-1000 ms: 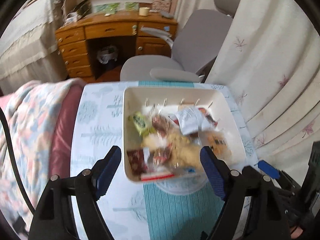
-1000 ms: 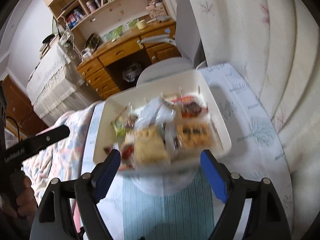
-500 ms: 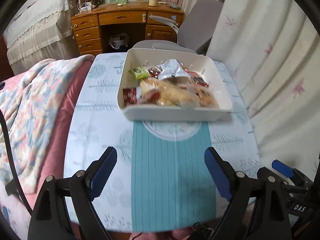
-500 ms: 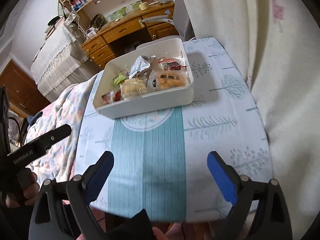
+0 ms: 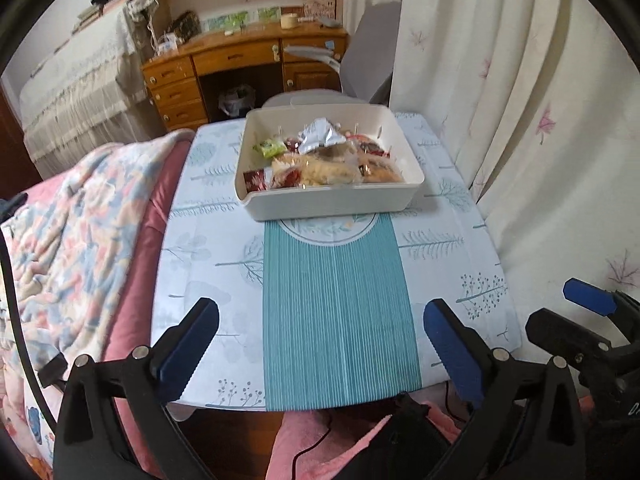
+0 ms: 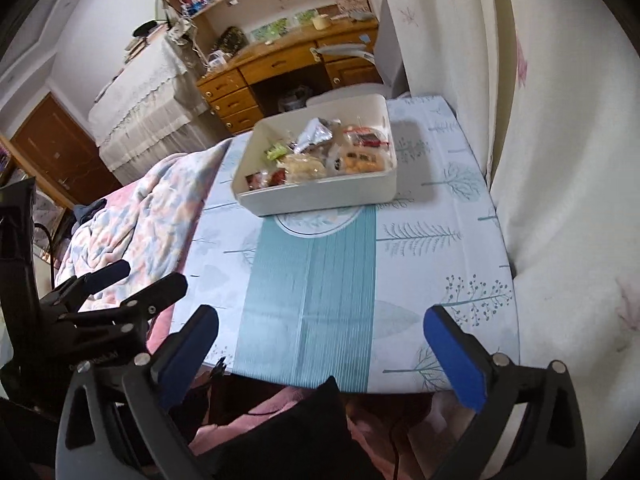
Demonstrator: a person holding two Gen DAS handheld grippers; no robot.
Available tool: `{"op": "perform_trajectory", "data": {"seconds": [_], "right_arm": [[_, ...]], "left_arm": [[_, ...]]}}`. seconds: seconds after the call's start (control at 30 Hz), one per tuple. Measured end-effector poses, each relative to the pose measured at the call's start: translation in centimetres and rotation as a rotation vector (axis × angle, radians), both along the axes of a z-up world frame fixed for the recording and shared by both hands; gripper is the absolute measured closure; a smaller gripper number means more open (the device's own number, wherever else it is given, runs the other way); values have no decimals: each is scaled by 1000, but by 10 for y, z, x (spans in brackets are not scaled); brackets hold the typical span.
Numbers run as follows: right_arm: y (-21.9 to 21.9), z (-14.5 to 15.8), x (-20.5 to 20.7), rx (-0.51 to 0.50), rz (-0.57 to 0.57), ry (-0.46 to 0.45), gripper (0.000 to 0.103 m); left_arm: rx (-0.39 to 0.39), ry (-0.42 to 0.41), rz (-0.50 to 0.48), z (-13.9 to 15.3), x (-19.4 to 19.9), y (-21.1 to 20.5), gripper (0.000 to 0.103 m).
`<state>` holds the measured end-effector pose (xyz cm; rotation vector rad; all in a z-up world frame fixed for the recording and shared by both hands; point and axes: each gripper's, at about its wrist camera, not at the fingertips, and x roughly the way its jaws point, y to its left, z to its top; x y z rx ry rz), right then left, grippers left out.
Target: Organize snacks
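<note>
Both tools were seen above the near edge of the worktop (image 5: 208, 264), the left tool (image 5: 320, 344) and the right tool (image 6: 320, 344) each with blue-padded jaws opening wide and nothing between them. Well beyond them, at the far end of the worktop, a white rectangular tub (image 5: 332, 200) with rounded corners and smooth, plastic-looking walls was set down. It was filled with wrapped snacks (image 5: 320, 164): a crinkled silver foil pouch (image 5: 320, 138), a small green packet (image 5: 269, 147), dark red wrappers and clear bags of pale, crumbly pieces. The worktop was covered by a pale cloth printed with trees, crossed by a ribbed teal stripe (image 5: 336, 312) ending in a round emblem partly hidden under the tub. No object lay between the tools and the tub. A fluffy, pastel-patterned blanket (image 5: 68, 240) was pressed against the left edge, and cream curtains (image 5: 520, 120) with pink leaves hung along the right. Behind the tub a grey chair (image 5: 368, 56) and a wooden desk with drawers (image 5: 224, 68) were visible.
</note>
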<state>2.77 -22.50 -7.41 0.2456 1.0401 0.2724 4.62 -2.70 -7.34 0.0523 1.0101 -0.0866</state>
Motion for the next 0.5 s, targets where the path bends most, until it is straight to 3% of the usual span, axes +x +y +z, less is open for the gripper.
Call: {"op": "perform_trajectory", "data": {"seconds": [0.2,0.5], "right_arm": [[2,13,-21,-11,-20,-21,0],[11,22,-47,-53,-37,-129,0]], "left_arm": [[45,-91,55,22,-26,-5,1],[70,-187,105,35,-50,-8,1]]}}
